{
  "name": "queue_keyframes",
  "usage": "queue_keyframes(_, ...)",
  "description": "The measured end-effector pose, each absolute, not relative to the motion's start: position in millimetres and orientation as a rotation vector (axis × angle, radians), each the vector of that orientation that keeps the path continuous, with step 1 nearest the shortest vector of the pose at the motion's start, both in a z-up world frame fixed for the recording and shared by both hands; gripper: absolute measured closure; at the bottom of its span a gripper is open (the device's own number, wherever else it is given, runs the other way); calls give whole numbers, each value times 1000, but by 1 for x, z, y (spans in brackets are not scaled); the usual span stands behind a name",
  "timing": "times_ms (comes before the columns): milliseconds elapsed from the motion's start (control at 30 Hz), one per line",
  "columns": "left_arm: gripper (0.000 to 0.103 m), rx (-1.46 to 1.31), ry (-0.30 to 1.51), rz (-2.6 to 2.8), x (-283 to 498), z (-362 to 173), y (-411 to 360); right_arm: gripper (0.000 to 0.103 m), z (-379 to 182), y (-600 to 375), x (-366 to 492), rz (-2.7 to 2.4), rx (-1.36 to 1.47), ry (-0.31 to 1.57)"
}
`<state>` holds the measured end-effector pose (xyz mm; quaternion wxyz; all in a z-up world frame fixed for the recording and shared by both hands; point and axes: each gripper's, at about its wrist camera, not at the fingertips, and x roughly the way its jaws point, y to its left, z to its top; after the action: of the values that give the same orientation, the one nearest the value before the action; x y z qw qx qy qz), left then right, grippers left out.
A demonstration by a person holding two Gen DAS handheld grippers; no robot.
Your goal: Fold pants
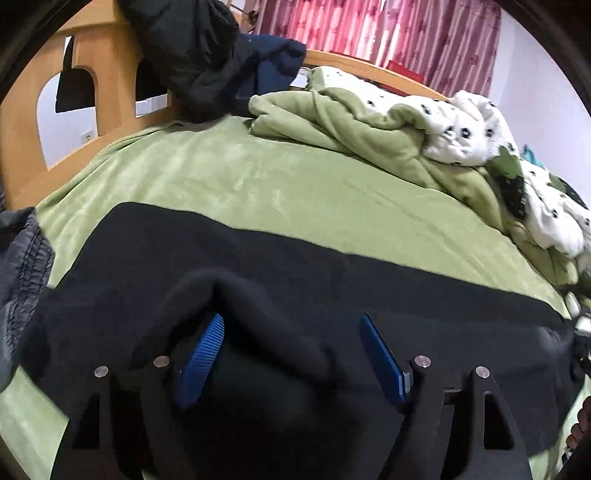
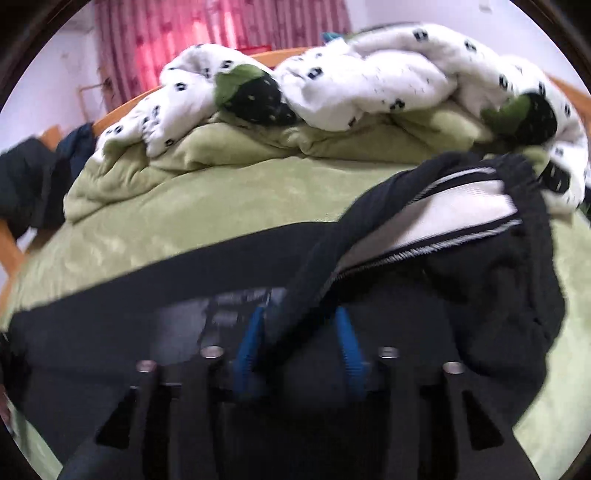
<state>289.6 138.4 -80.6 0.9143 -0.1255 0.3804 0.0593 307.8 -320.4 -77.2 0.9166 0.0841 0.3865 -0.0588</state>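
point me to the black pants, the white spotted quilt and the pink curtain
black pants (image 1: 295, 258): left wrist view, flat stretch of fabric lying on the bed.
white spotted quilt (image 2: 388, 74): right wrist view, top of the bunched heap.
pink curtain (image 1: 369, 26): left wrist view, middle folds behind the bed.

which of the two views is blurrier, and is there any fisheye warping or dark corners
Right wrist view: clearly softer, with motion smear on the black pants, the white spotted quilt and the right gripper. Left wrist view: mostly sharp, the left gripper crisp, slight smear at the edges. Both views: the green bed cover bulges into a dome, and black vignette fills the corners.
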Motion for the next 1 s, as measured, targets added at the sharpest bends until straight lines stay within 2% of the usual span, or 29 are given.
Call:
queue_keyframes(233, 27, -397, 870, 35, 217, -90, 145, 48, -74, -316, 222, -108, 114, 836)
queue_keyframes(500, 27, -534, 892, 22, 165, -128, 157, 48, -108, -359, 159, -117, 359, 930)
queue_keyframes(700, 27, -639, 844, 42, 179, -141, 171, 48, -122, -385, 173, -119, 545, 915)
queue_keyframes(1000, 30, -671, 836, 151, 231, -146, 185, 48, -136, -399, 235, -186, 567, 878)
